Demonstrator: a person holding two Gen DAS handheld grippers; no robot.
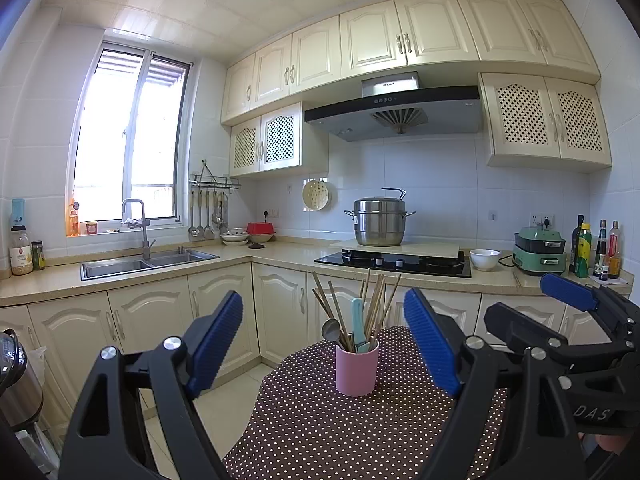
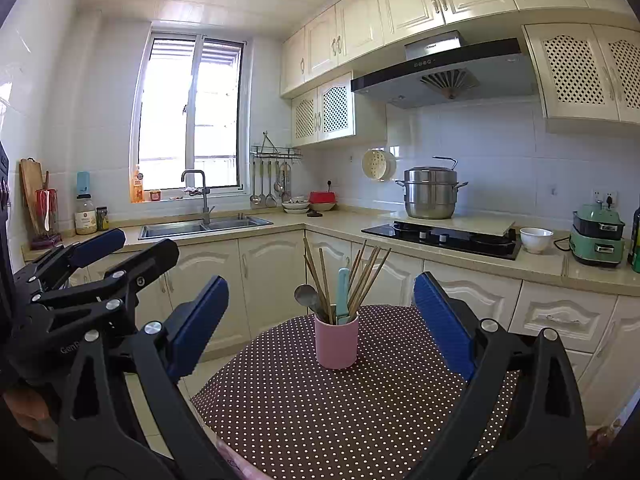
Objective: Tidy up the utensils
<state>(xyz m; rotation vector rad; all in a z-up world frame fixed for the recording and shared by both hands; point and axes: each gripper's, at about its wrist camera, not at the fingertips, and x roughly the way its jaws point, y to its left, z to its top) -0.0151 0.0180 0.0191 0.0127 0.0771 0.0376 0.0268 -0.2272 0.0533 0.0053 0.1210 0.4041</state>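
Smooth pink cylindrical cup (image 1: 357, 372) on brown polka-dot cloth over tabletop (image 1: 320, 432), ahead of & between both fingers pairs. Inside: thin wooden chopsticks (image 1: 376, 300), metal spoon (image 1: 331, 330), teal-handled utensil (image 1: 359, 322). Left gripper (image 1: 324, 344) & right gripper (image 2: 320, 326): ribbed blue fingers spread wide, holding nothing, touching nothing.

Cup (image 1: 357, 370) on table (image 1: 320, 432); chopsticks (image 1: 376, 300), spoon (image 1: 331, 330) in cup; stove (image 1: 394, 262) behind.
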